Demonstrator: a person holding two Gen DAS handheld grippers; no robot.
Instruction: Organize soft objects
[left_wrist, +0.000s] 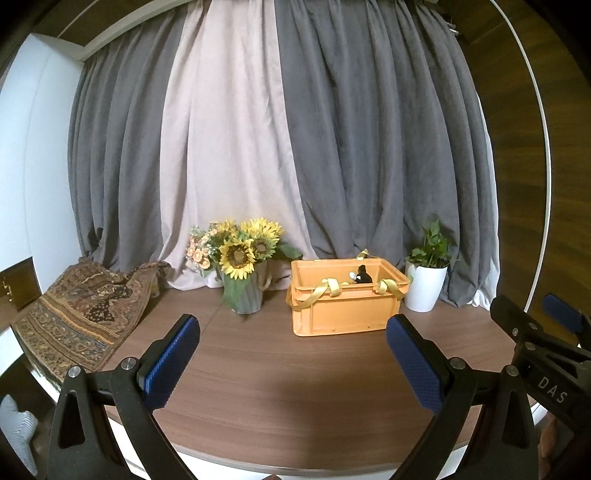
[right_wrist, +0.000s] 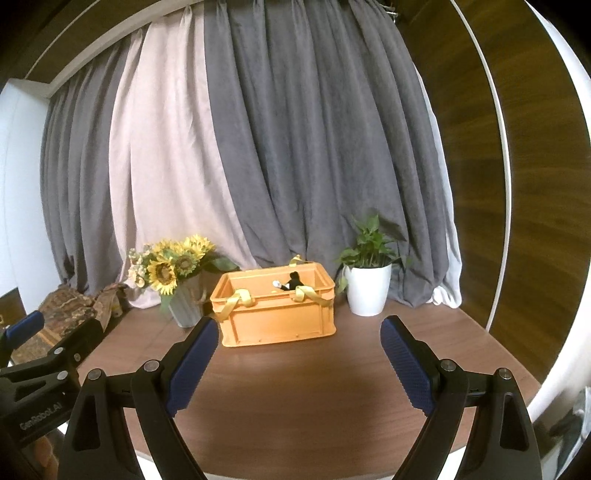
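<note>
Nearest in the left wrist view, the left claw (left_wrist: 293, 356) stands with its blue pads wide apart and nothing between them, hanging over the near part of the desk (left_wrist: 280, 373). The right claw (right_wrist: 299, 360) is likewise spread wide and empty, just beside the left one; each shows at the edge of the other's view.

The desk's curved near edge runs just under both claws, with a white rim below it. Between the claws and the things farther back, the brown wood surface lies bare, giving open room across the middle.

Past that stretch sits the orange crate (right_wrist: 277, 325), its long side facing the claws and its top open. Yellow straps (right_wrist: 242, 297) drape over the front rim. Inside, a small black-and-white soft toy (right_wrist: 291, 283) pokes above the rim toward the back right; what else lies within cannot be made out.

Left of the crate, close beside it, stands a grey vase of sunflowers (left_wrist: 242, 258). Right of it, near but apart, is a white pot with a green plant (right_wrist: 369, 290). At the desk's far left edge a patterned cloth (left_wrist: 81, 310) lies bunched and hangs over the side.

Behind everything, grey and pale curtains (left_wrist: 295, 147) fall to the desk's back edge.
</note>
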